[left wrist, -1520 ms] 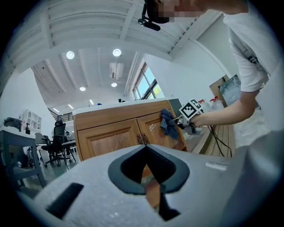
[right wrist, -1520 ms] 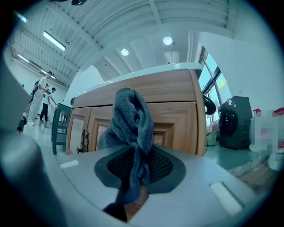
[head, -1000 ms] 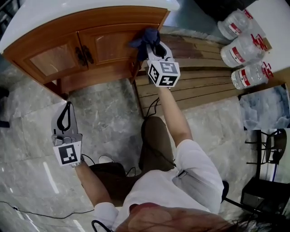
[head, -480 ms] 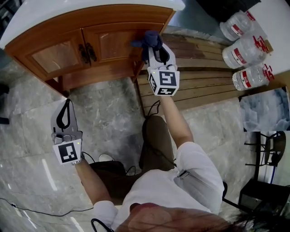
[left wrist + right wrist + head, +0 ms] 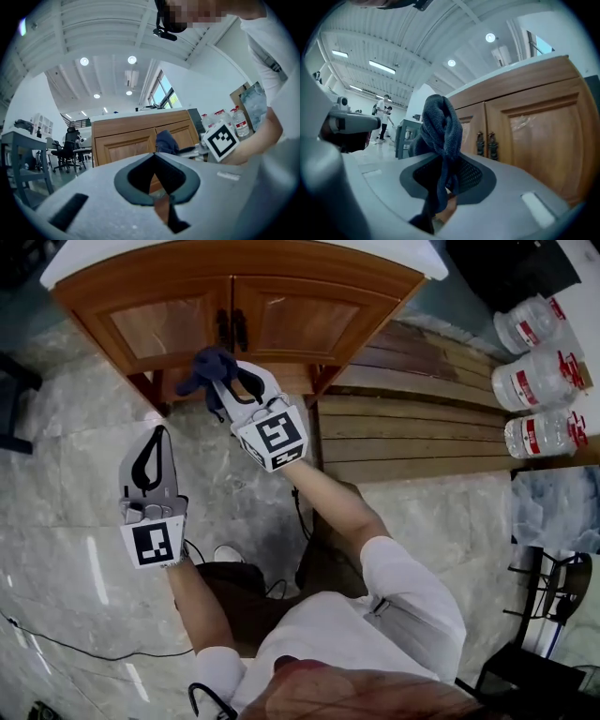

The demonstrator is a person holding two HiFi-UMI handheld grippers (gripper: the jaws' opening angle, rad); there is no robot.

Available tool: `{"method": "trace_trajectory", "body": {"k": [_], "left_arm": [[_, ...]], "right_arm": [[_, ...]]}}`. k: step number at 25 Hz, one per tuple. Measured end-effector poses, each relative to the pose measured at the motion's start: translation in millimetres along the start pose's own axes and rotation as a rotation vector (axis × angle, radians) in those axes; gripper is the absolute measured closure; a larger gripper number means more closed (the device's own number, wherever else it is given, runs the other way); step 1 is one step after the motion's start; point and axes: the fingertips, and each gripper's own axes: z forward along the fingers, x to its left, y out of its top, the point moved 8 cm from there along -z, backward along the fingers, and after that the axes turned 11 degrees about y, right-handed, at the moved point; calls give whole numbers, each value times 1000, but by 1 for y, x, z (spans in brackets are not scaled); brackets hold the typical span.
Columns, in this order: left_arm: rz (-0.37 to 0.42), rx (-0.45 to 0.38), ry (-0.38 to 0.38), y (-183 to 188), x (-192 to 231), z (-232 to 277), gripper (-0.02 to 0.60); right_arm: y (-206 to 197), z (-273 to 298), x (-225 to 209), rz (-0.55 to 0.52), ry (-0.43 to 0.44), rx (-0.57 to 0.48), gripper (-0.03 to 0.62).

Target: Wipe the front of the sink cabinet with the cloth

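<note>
Dark-blue cloth [image 5: 208, 367] hangs bunched from the right gripper [image 5: 225, 382], whose jaws are clamped on it. It is held low before the wooden sink cabinet [image 5: 281, 324], near the bottom rail, and whether it touches the wood cannot be told. The left gripper [image 5: 156, 435] hovers over the marble floor [image 5: 66, 474] with its jaws together, nothing between them. Water bottles [image 5: 544, 381] stand well apart.

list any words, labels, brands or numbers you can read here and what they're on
No text can be read in any view.
Water bottles: red and white labels, print too small to read.
Marker cubes on the left gripper and right gripper: black and white square patterns, no letters or numbers.
Cloth in the right gripper: no tag shows.
</note>
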Motion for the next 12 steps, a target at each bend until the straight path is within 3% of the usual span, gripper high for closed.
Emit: {"method": "trace_trajectory", "body": {"k": [6, 12], "left_arm": [[-49, -25, 64, 5, 20, -10, 581], [-37, -23, 106, 6, 32, -17, 581]], "right_arm": [[-37, 80, 35, 82, 89, 20, 502], [-51, 153, 43, 133, 104, 40, 502]]}}
